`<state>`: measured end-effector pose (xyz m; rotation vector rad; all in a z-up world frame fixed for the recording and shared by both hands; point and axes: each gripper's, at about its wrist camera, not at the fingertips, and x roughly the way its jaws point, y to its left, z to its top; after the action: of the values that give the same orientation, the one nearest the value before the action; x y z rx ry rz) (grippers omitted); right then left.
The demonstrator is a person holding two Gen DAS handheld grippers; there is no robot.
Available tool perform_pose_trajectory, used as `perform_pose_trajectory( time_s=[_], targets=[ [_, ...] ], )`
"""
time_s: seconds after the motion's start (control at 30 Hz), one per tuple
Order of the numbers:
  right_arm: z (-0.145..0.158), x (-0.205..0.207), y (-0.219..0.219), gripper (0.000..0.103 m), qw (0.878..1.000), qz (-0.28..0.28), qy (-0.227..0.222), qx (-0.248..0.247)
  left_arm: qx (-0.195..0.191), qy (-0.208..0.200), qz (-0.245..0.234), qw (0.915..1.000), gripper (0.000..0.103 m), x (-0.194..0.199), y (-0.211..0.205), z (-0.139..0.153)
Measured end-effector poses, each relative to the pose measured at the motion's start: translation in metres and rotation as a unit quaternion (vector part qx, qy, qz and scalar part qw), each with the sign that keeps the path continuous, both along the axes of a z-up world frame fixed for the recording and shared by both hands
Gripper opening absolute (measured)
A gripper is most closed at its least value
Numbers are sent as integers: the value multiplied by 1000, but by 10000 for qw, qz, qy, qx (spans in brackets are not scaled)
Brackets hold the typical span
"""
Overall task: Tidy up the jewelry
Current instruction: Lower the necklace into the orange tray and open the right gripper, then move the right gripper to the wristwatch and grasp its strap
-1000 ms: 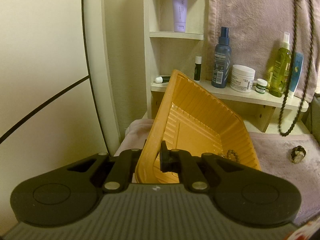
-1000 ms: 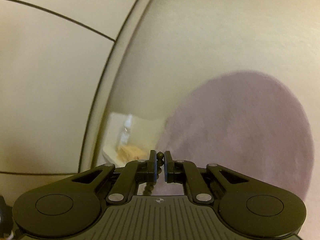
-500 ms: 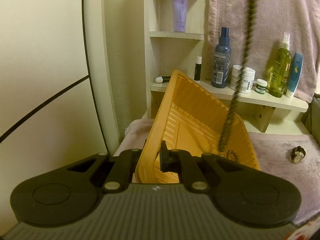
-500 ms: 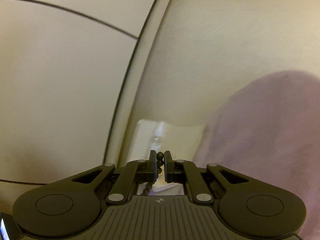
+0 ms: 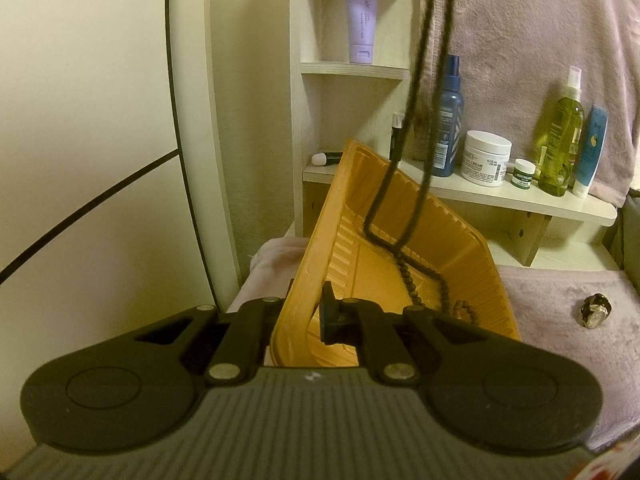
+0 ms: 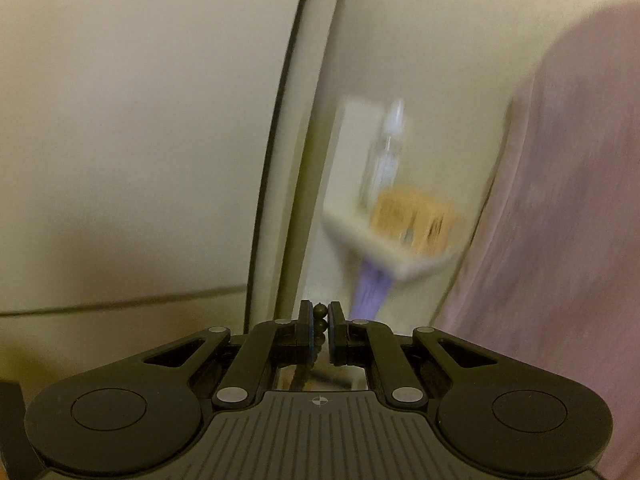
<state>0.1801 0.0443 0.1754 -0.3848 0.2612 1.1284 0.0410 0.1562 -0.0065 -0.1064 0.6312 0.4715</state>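
We are gripping the near wall of an orange plastic tray (image 5: 404, 240) with our left gripper (image 5: 304, 320), its fingers pinched on the rim so the tray is tipping up on its side, open face toward the right. Our right gripper (image 6: 319, 330) is pinched tight on the top of a dark beaded necklace (image 5: 416, 276), a few beads showing between its pads. That gripper is hanging high, out of the left camera's sight, so it is the nearer one to the necklace's upper end.

From the left camera we are seeing the necklace falling as a long doubled strand, nearly vertical, from above the frame down into the tray. Its lower loop is already lying inside, on the ribbed floor and low corner, beside what looks like a small beaded bracelet (image 5: 464, 307).

We are judging that the strand needs lowering straight down its own length until it pools in the tray.

Beyond, a ring (image 5: 596, 310) is sitting on the pink towel (image 5: 560, 300), well apart from the tray. A wooden shelf (image 5: 520, 200) behind is holding bottles and a cream jar (image 5: 486, 158).
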Motion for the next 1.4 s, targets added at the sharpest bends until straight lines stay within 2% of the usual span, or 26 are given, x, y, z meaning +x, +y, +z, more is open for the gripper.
perform_pose_trajectory(
  time_s=[0.23, 0.43, 0.67, 0.87, 0.9, 0.97, 1.0, 1.03, 1.27, 1.4],
  targets=[
    [-53, 23, 6, 7, 9951, 22, 845, -511, -6, 3, 4, 10000, 7, 0, 0, 1],
    [-93, 34, 22, 7, 9890, 76, 1166, -909, -20, 2, 11, 10000, 7, 1, 3, 0],
    [-132, 41, 23, 7, 9819, -269, 1485, -1144, -30, 3, 13, 10000, 7, 1, 3, 1],
    [-155, 37, 15, 7, 9775, 139, 1865, -974, -57, 2, 19, 10000, 7, 0, 5, 0],
    [-158, 40, 16, 9, 9770, 252, 1914, -905, -54, 4, 19, 10000, 7, 0, 4, 1],
    [-160, 41, 11, 35, 9754, 224, 2039, -811, -56, 4, 20, 10000, 7, 0, 5, 0],
    [-160, 42, 6, 60, 9752, 148, 2077, -744, -55, 4, 17, 10000, 7, 0, 5, 0],
    [-160, 44, 2, 64, 9752, 80, 2108, -668, -54, 3, 17, 10000, 7, 0, 5, 0],
    [-146, 32, -48, 64, 9775, -300, 2041, -439, -58, 2, 11, 10000, 7, 0, 4, 1],
    [-151, 27, -94, 65, 9767, -832, 1954, -322, -48, 2, 13, 10000, 7, 0, 5, 0]
  ],
)
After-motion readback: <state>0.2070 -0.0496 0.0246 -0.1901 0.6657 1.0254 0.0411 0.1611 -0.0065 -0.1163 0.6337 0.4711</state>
